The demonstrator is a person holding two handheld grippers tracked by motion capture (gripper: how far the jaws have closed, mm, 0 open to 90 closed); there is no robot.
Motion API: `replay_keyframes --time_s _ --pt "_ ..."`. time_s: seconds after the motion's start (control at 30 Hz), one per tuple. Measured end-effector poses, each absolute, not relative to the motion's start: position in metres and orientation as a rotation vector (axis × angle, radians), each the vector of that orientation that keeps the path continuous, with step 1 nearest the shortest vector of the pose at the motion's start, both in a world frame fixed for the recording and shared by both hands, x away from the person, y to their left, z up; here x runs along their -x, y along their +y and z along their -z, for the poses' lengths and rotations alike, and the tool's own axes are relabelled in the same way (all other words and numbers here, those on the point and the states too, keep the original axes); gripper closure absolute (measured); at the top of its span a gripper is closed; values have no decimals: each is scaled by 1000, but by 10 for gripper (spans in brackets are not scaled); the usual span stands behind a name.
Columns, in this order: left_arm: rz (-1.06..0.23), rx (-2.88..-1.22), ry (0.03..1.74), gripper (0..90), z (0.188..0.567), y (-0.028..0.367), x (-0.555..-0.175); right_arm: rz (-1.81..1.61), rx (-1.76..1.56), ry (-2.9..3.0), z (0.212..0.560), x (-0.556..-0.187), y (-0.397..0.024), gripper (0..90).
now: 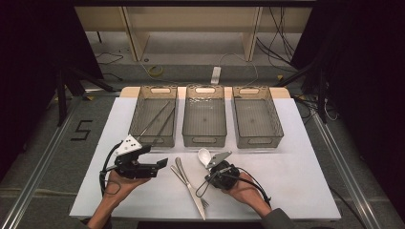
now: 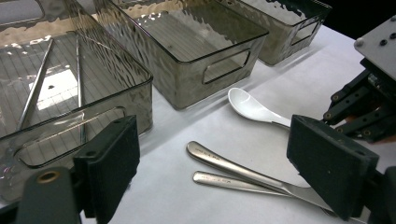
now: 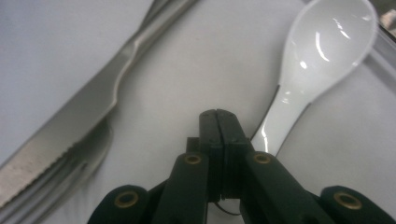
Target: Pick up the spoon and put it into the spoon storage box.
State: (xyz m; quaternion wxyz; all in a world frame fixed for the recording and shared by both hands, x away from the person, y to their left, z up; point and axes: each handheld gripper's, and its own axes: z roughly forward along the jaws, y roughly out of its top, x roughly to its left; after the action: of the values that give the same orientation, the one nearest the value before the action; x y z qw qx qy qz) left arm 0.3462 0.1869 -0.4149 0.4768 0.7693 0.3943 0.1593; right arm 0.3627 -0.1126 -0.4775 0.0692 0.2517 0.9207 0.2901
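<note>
1. Three smoky translucent plastic bins stand in a row across the upper middle of the high view, on a white table cover (image 1: 296, 157). The left bin (image 1: 154, 114) already holds a pair of thin metal chopsticks (image 1: 160, 118), so sorting looks to be under way; the middle bin (image 1: 205, 114) and the right bin (image 1: 256, 115) appear bare.
2. A glossy white ceramic soup spoon (image 1: 204, 156) lies on the cover just below the middle bin, bowl toward the bins. In the right gripper view it runs from the upper right corner down to the centre.
3. The right gripper (image 1: 216, 167), held in the person's right hand (image 1: 246, 188), sits at the spoon's handle end. Its jaws are pressed together with no gap, and the handle passes just beside them rather than between, so the spoon looks not yet gripped.
4. The left gripper (image 1: 162, 163), in the left hand (image 1: 119, 183), hovers at the lower left centre with jaws wide apart, holding nothing.
5. A stainless steel table knife (image 1: 188, 183) and steel fork (image 1: 193, 191) lie overlapping in the lower centre, between the grippers.
6. Judged from this, one kind is binned; spoon, knife and fork remain.
</note>
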Motion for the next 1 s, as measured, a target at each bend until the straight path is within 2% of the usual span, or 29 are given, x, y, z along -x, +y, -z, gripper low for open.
replay_keyframes --time_s 0.77,0.9,1.0 --pt "-394 -1878 969 168 415 186 -346 -793 -857 2730 470 -382 -144 900" --pt "-393 -1879 968 167 415 187 -346 -873 -808 2723 458 -382 -146 773" --pt "-393 -1876 969 167 415 186 -346 -879 -818 2704 451 -385 -147 574"
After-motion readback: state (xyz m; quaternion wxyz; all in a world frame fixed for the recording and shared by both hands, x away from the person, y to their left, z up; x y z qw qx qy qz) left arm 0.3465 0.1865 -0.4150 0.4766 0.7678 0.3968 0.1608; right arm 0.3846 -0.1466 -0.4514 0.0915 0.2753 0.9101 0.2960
